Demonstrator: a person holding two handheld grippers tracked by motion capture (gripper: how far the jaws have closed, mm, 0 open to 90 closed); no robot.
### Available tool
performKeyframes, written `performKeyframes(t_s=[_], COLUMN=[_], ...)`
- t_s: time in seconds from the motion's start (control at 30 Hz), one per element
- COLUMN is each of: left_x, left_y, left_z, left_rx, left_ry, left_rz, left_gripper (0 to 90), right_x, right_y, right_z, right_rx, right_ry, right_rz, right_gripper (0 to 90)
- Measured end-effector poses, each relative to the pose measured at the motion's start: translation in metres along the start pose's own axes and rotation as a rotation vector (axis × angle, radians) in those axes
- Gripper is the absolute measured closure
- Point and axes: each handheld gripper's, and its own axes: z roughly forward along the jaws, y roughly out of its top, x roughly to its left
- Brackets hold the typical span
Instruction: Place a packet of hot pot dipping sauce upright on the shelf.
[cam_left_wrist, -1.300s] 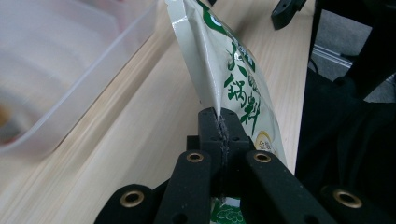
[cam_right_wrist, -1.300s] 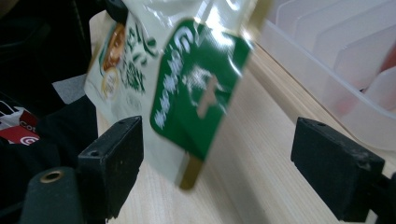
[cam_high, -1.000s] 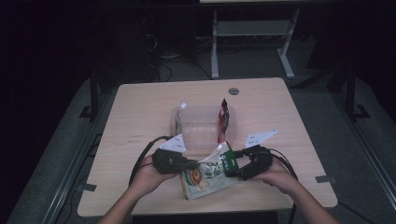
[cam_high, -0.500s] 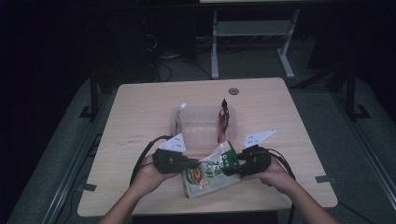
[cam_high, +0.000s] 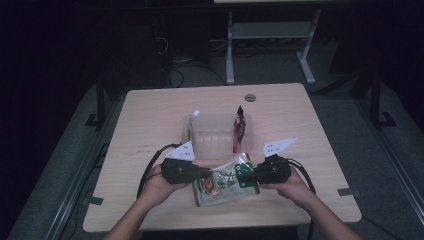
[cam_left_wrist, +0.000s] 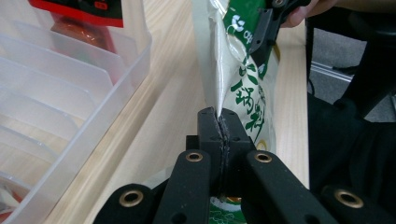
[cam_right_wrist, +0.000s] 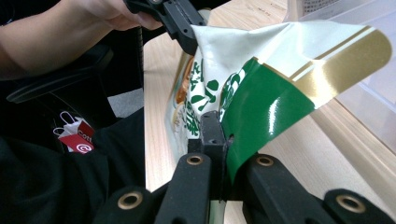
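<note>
1. Dark room, light wooden table (cam_high: 150, 115); a clear plastic bin (cam_high: 215, 135) with dividers stands at mid-table, with a red packet (cam_high: 239, 127) upright at its right end.

2. Location of the work item: the pouch (cam_high: 225, 182), a white, green and gold foil snack bag, is at the near edge of the table, just near of the bin, between the two grippers. In both gripper views it appears lifted and stretched above the table rather than lying flat.

3. Left gripper (cam_left_wrist: 219, 128): closed on the pouch. Its jaws meet with the left edge seam pinched between them.

4. Right gripper (cam_right_wrist: 215, 133): its jaws have just been closing and now stand shut on the pouch, with the green right edge clamped between them.

5. Relative position: the pouch spans the gap from one gripper to the other. Each gripper holds one end, and the body of the pouch hangs between them.

6. Handling judgement:
   - Weight: probably light; the film bows and curls freely at the gold corner.
   - Stiffness: soft and thin. It will fold, not resist, under side load.
   - Surface: glossy, likely slippery. A grip on the printed face may slide.
   - Fragility: contents may crush; keep pressure off the filled middle.

7. Where to take hold: the flat sealed edges, as held now. These give the pads a firm double layer of film and keep clear of the contents.

8. Risk: an uneven pull could slip one seam out of its jaws or tear the film.
</note>
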Motion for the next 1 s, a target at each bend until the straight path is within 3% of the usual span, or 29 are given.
performKeyframes(t_s=[0.17,0.33,0.4,0.5,0.63,0.87,1.0], left_x=[0.003,0.004,0.007,0.006,0.000,-0.006,-0.005], left_y=[-0.003,-0.003,-0.004,-0.005,-0.001,0.002,-0.004], left_z=[0.000,-0.006,-0.012,-0.015,-0.007,0.004,0.000], left_rx=[-0.009,-0.033,-0.045,-0.046,-0.022,0.012,0.027], left_ry=[0.011,0.074,0.082,0.054,0.040,0.015,0.014], left_rz=[-0.028,-0.038,-0.046,-0.048,-0.023,0.003,-0.015], left_gripper=[80.8,69.8,73.7,89.7,89.7,89.7,85.0], right_x=[0.001,0.003,0.003,0.004,0.010,0.018,0.022], right_y=[0.001,0.003,0.002,0.004,0.011,0.019,0.027], right_z=[-0.001,-0.001,-0.003,-0.007,-0.010,-0.007,-0.008], right_rx=[-0.007,-0.005,-0.020,-0.048,-0.070,-0.052,-0.057], right_ry=[-0.002,0.005,0.013,0.020,0.034,0.028,0.019], right_rz=[-0.011,-0.022,-0.012,-0.020,-0.040,-0.089,-0.120], right_gripper=[90.0,90.0,90.0,90.0,90.0,90.0,90.0])
